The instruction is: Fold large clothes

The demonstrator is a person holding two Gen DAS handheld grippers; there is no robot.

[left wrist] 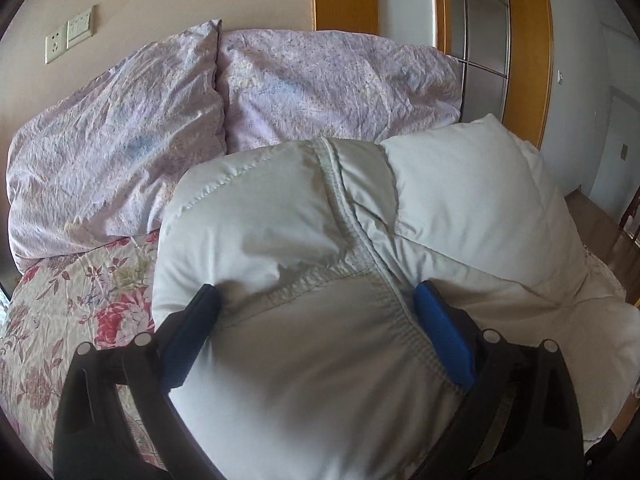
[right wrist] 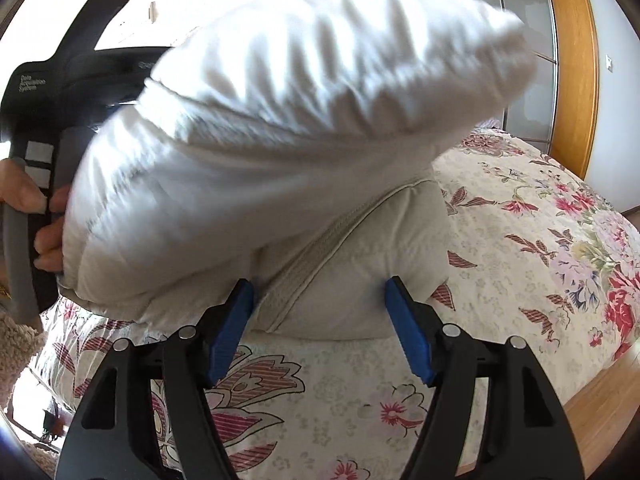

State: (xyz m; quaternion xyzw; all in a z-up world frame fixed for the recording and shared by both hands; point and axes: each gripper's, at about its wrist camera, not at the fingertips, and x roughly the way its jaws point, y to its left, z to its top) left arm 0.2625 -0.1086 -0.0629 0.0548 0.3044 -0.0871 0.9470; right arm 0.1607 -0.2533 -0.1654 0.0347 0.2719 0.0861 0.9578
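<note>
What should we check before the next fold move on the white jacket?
1. Jacket on the bed, not sliding off: ok.
2. Left gripper holds the padded fold between its fingers: ok.
3. Right gripper free of the cloth: cannot tell, open but fingers flank the zip edge.
4. Raised half of the jacket steady: not ok, blurred.
5. Folded layers lined up: cannot tell.
</note>
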